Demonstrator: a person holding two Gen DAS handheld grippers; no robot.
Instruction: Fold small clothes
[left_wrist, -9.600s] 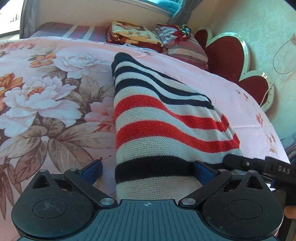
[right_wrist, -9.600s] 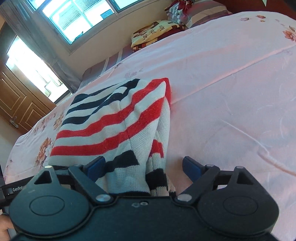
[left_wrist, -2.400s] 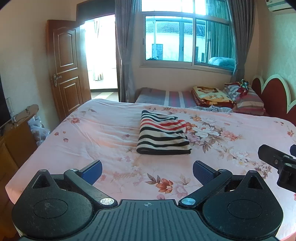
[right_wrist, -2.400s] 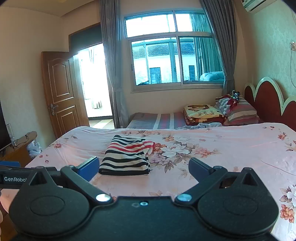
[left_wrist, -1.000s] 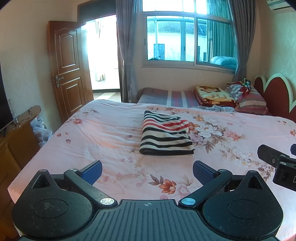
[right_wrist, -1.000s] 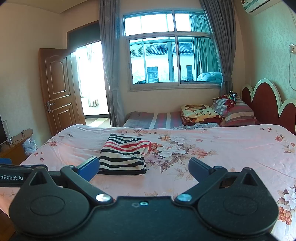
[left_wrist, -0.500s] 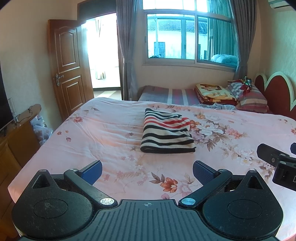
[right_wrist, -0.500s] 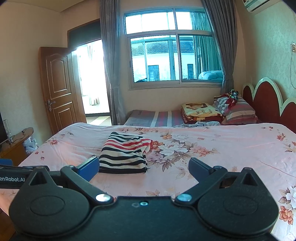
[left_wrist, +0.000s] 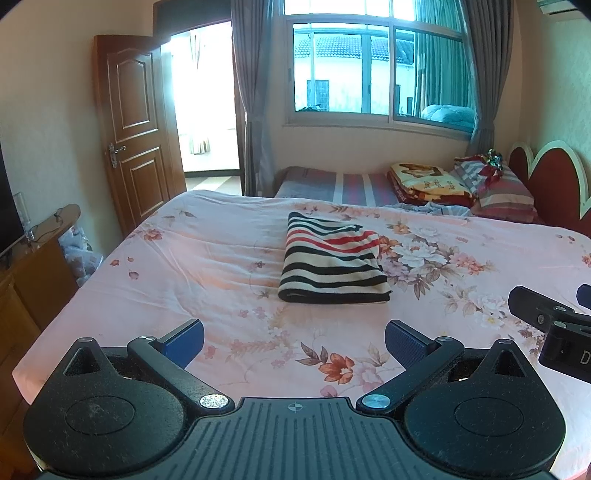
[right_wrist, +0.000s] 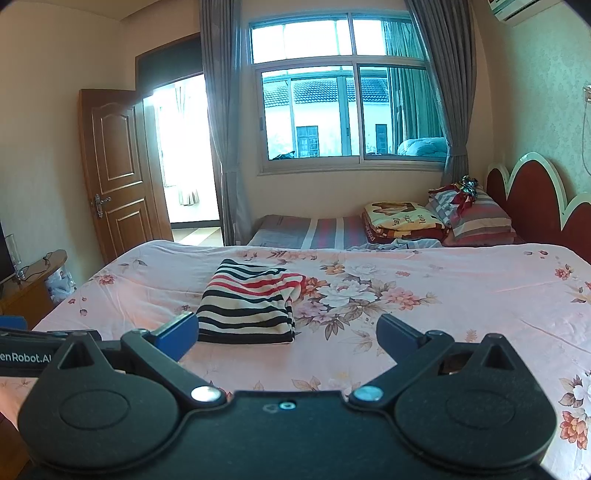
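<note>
Well back from the folded striped sweater, apparently level: left gripper and right gripper, both wide, empty.

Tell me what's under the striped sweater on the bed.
The folded striped sweater lies on the pink floral bedspread. Whether anything lies beneath it cannot be seen; the sweater covers that patch.

Floral bed bears folded striped garment and pillows.

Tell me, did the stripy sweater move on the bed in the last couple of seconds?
No. The stripy sweater lies folded right beside the same big white flowers on the bedspread as before. Only the camera shifted a little.
</note>
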